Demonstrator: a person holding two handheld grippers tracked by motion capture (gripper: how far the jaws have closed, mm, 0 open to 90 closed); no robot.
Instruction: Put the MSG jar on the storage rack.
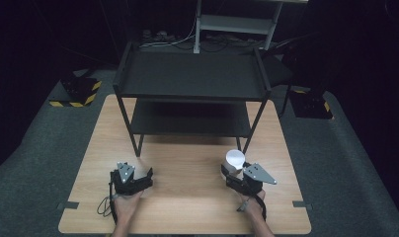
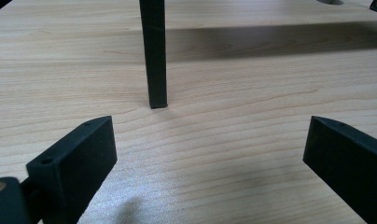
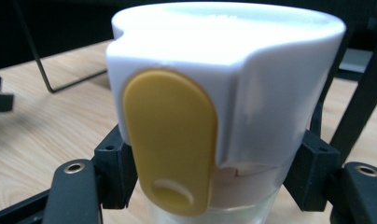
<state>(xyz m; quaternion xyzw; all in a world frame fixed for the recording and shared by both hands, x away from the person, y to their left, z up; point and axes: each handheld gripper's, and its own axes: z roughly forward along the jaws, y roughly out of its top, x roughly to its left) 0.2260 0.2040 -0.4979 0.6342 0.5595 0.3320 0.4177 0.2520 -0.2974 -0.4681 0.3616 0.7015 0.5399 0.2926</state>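
High view first: the right gripper (image 1: 235, 174) is sitting near the front right part of the wooden table (image 1: 187, 163), and its jaws are clamping a cup with a white lid (image 1: 235, 159), which is standing upright just in front of the black shelf rack (image 1: 192, 79), close by the rack's front right leg. Moving in close on the right gripper view, the lid (image 3: 224, 70) is looming large, a yellow flip tab (image 3: 170, 140) is running down its near face, and the two black jaws are pressing in on either side just under the lid's lower edge, where the paler body of the cup is starting. Over on the left, the left gripper (image 1: 140, 178) is resting low on the table at the front left, well apart from the cup. Its own view is showing both jaws standing wide apart with bare wood between them, and the rack's front left leg (image 2: 154, 56) is planted on the table just ahead of them.
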